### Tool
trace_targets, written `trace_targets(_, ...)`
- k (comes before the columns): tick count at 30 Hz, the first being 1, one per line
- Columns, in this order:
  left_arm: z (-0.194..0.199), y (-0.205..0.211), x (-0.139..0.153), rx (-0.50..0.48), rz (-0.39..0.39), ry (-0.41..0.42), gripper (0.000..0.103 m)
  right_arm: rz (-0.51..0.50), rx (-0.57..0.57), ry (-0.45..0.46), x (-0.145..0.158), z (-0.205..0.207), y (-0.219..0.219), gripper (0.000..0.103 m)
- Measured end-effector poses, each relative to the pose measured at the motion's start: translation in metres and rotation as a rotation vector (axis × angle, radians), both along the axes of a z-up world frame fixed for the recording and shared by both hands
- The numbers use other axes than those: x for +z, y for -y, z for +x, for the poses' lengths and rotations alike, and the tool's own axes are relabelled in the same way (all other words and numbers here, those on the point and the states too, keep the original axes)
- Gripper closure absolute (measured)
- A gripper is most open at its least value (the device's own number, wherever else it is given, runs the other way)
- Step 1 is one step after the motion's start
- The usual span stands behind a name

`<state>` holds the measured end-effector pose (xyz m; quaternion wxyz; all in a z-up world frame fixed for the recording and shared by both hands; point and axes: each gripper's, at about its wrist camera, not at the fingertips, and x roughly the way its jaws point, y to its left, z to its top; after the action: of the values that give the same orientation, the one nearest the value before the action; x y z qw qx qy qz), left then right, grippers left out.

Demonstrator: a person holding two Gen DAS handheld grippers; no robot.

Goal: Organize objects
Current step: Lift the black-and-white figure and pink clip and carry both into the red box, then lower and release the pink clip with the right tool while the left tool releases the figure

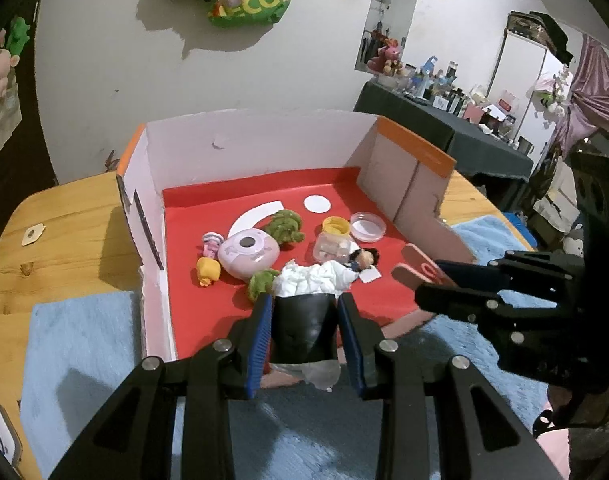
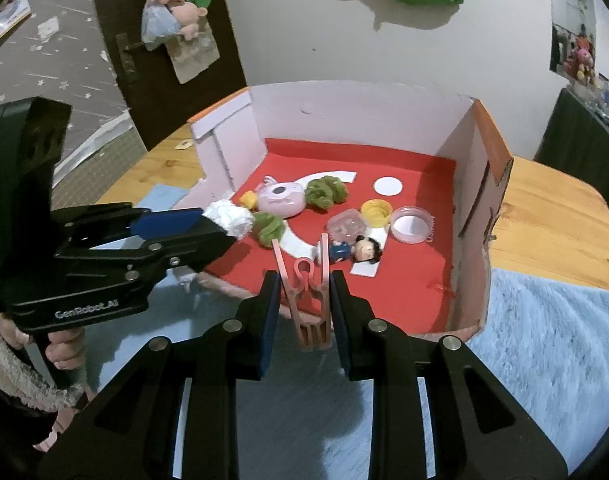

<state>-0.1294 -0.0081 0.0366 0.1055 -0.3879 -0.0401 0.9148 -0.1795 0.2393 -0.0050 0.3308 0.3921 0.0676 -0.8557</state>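
My left gripper (image 1: pixel 304 340) is shut on a black packet with white crumpled paper at its top (image 1: pixel 304 320), held over the front edge of the red-floored cardboard box (image 1: pixel 264 148). It also shows in the right wrist view (image 2: pixel 220 220). My right gripper (image 2: pixel 304 312) is shut on a pink plastic clip (image 2: pixel 304 280) over the box's front edge; the clip also shows in the left wrist view (image 1: pixel 420 268). In the box lie a pink round case (image 1: pixel 248 252), green fuzzy pieces (image 1: pixel 284 226), a yellow toy (image 1: pixel 207 270), a yellow cap (image 1: pixel 335 226), a clear lid (image 1: pixel 367 226) and a small doll (image 2: pixel 360 250).
The box stands on a wooden table (image 1: pixel 64 220) with a blue fluffy mat (image 2: pixel 544 340) under its front. The box's white walls (image 2: pixel 472 168) rise at left, back and right. A dark cluttered table (image 1: pixel 444 120) stands behind at right.
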Motion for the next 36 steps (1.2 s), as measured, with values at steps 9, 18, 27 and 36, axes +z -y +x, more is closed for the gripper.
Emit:
trace_targets(9,-0.02,0.005,-0.016,-0.002,-0.024,0.06,0.068,0.072,-0.007,0.057,-0.014,-0.026,0.009,0.079)
trace_targets(18,-0.029,-0.001,-0.033,-0.046,-0.054,0.119,0.068,0.115,0.04,0.121,-0.029,-0.038,0.024,0.079)
trace_targets(27,-0.04,0.0,-0.039,-0.022,-0.061,0.121,0.068,0.128,0.027,0.133,-0.039,-0.048,0.024,0.079)
trace_targets(36,-0.045,0.004,-0.044,0.022,-0.05,0.099,0.068,0.119,-0.01,0.1,-0.041,-0.054,0.024,0.079)
